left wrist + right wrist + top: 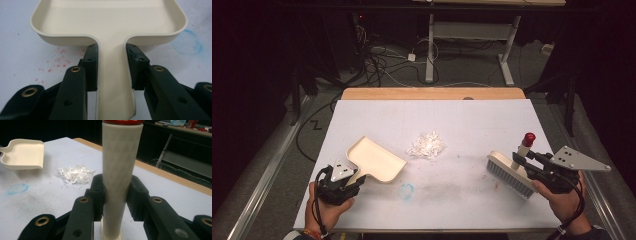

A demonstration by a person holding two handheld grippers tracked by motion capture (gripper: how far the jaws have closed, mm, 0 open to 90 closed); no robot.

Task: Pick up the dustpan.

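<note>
With our left gripper (pixel 354 181) pinching the dustpan (pixel 376 159) handle and right gripper (pixel 523 161) clamping the brush (pixel 512 172), we judge sweeping the centre-frame paper shreds (pixel 427 145) comes next.

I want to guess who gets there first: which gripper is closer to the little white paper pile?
Left. The left gripper holds the dustpan, below-left of the paper pile. The right gripper holds the brush, farther off to the pile's right.

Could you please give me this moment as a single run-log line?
left tool: shut on dustpan handle | right tool: shut on brush handle | paper scraps: piled between them, untouched
</note>
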